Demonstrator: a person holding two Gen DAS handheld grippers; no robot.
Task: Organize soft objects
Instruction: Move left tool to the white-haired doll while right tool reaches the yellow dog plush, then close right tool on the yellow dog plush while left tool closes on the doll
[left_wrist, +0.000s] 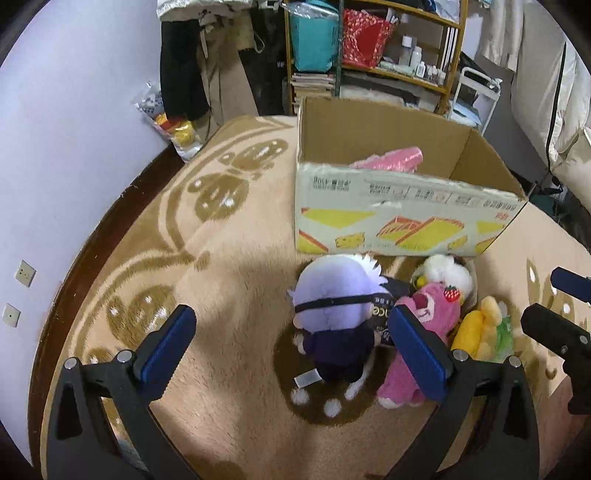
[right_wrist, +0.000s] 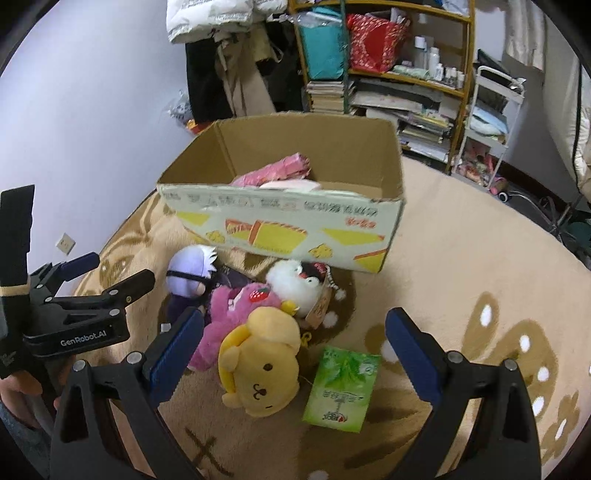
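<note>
My left gripper (left_wrist: 291, 354) hovers with its jaws wide apart and holding nothing, above a plush doll (left_wrist: 334, 306) with a pale lilac head, white hair, a black band across the eyes and a dark navy body. It lies on the tan patterned carpet (left_wrist: 229, 295), touching a pink bear (left_wrist: 424, 332) that has a red strawberry on its head. My right gripper (right_wrist: 293, 354) also has its jaws spread and bare, over a yellow plush dog (right_wrist: 260, 365) with floppy ears and a small stitched face. Just beside the dog lies a green tissue pack (right_wrist: 341, 387), flat on the carpet. Behind the bear sits a fluffy white plush (right_wrist: 297, 284) with a paper tag. All these toys cluster in front of an open cardboard box (right_wrist: 288, 229) printed with yellow cheese shapes; inside it rests a pink soft item (right_wrist: 273, 171) against the back left corner.
</note>
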